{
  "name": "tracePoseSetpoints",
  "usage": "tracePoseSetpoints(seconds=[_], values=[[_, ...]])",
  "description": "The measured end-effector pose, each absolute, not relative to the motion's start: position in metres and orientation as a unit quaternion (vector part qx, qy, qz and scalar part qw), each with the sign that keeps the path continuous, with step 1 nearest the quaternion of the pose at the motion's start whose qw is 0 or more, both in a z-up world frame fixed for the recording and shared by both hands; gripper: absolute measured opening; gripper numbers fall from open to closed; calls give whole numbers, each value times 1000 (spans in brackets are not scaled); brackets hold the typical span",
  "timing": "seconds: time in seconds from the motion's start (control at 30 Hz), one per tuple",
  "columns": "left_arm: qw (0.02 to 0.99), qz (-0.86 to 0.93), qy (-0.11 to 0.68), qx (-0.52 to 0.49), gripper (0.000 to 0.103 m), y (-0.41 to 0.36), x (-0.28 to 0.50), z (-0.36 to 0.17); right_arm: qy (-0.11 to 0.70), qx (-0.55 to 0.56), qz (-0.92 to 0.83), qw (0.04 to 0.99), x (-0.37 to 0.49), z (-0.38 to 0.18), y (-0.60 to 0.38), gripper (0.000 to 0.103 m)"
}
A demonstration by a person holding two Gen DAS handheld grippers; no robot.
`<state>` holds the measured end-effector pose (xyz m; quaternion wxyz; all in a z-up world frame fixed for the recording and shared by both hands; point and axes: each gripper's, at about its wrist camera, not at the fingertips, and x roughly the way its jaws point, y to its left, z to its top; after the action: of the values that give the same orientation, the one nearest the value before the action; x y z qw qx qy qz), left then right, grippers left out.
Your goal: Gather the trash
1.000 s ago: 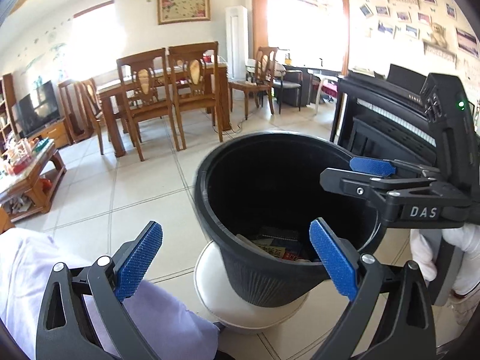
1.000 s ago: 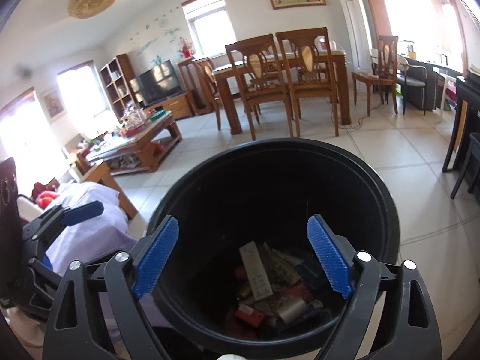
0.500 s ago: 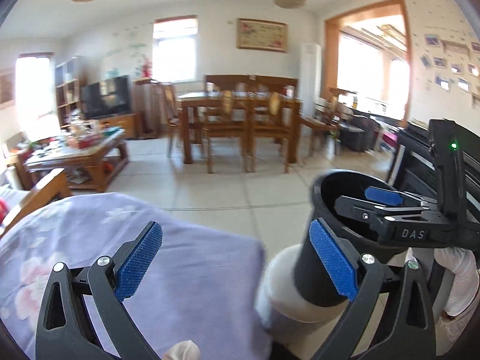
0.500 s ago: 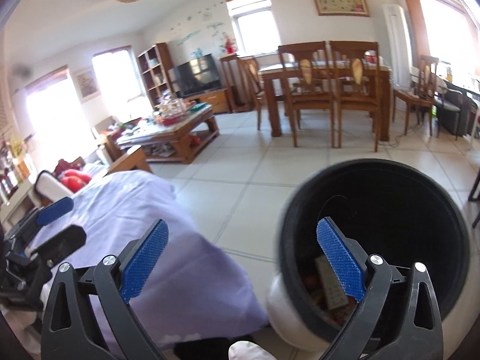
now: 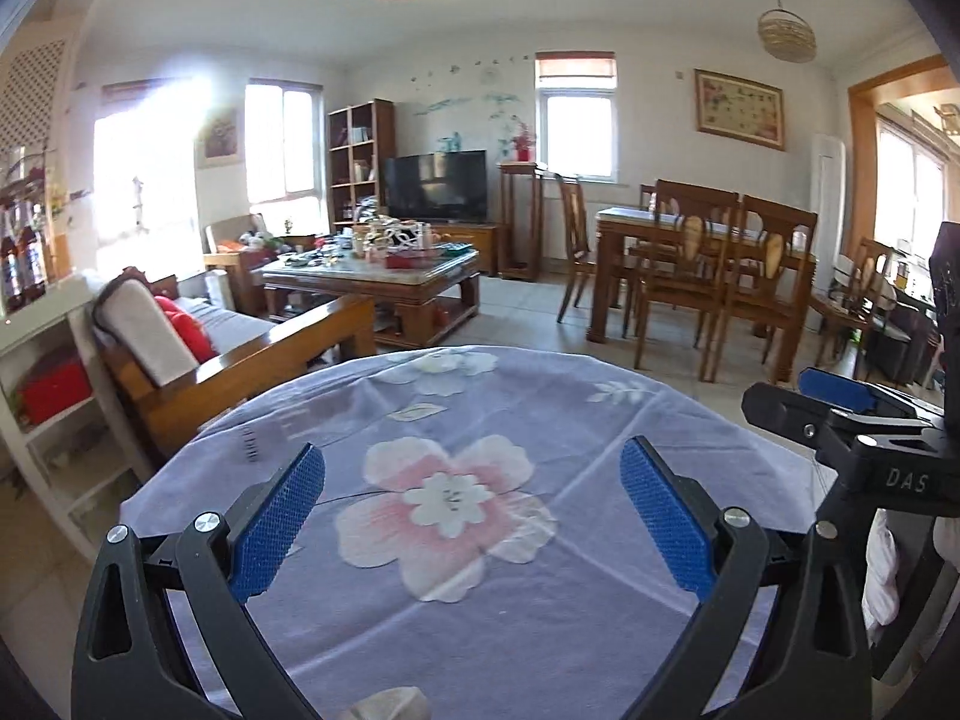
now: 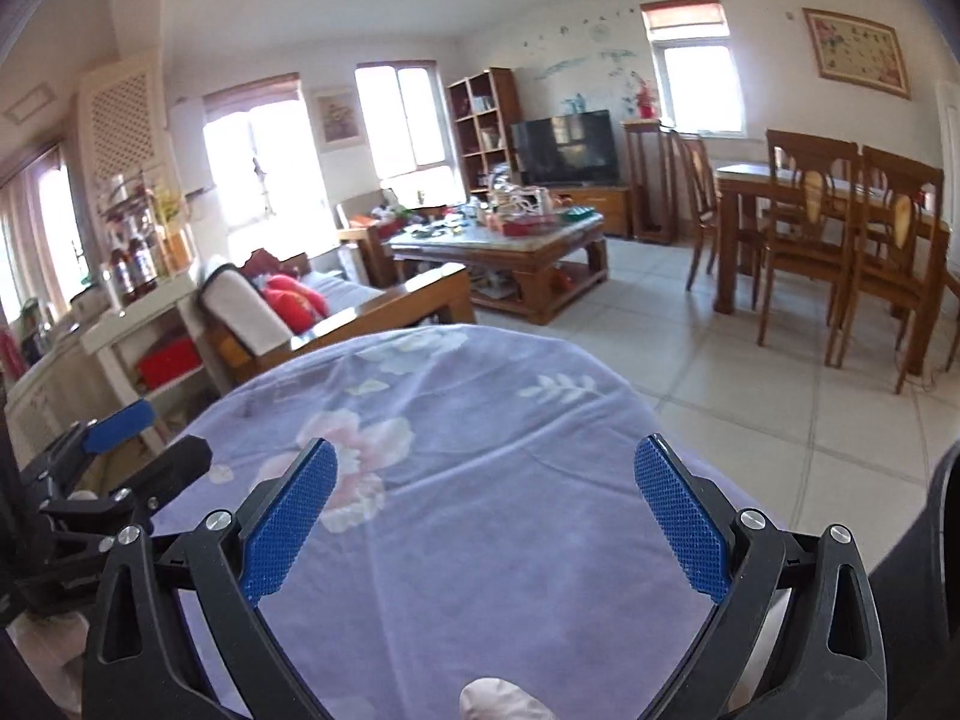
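Observation:
My left gripper (image 5: 474, 516) is open and empty above a round table covered with a purple floral cloth (image 5: 480, 420). My right gripper (image 6: 486, 516) is open and empty over the same cloth (image 6: 480, 408). The right gripper also shows at the right edge of the left wrist view (image 5: 840, 414), and the left gripper at the left edge of the right wrist view (image 6: 120, 444). Only a dark sliver of the black trash bin (image 6: 942, 516) shows at the right edge of the right wrist view. No trash shows on the cloth.
A wooden sofa with a red cushion (image 5: 192, 330) stands left of the table. A cluttered coffee table (image 5: 384, 276) and a TV (image 5: 435, 186) lie beyond. A dining table with chairs (image 5: 702, 264) is at the right. White shelving (image 5: 54, 396) is at the far left.
Both grippers have swung left, away from the black trash bin and over the purple floral tablecloth. The bin has left the left wrist view. Both stay open.

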<state>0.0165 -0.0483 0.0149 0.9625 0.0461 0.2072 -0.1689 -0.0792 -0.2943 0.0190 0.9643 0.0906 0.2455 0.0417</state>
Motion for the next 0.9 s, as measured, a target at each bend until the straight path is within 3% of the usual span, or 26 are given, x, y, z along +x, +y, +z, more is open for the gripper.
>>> tracePoseSetpoints(seconds=[0.4, 0.6, 0.9], values=[[975, -102, 196, 4, 98, 27, 19, 9, 179, 65, 38, 981, -35, 21, -210, 98], [978, -85, 190, -9, 98, 34, 28, 3, 135, 15, 6, 991, -32, 9, -203, 98], [981, -60, 183, -10, 98, 35, 29, -3, 132, 38, 13, 990, -37, 3, -210, 98]])
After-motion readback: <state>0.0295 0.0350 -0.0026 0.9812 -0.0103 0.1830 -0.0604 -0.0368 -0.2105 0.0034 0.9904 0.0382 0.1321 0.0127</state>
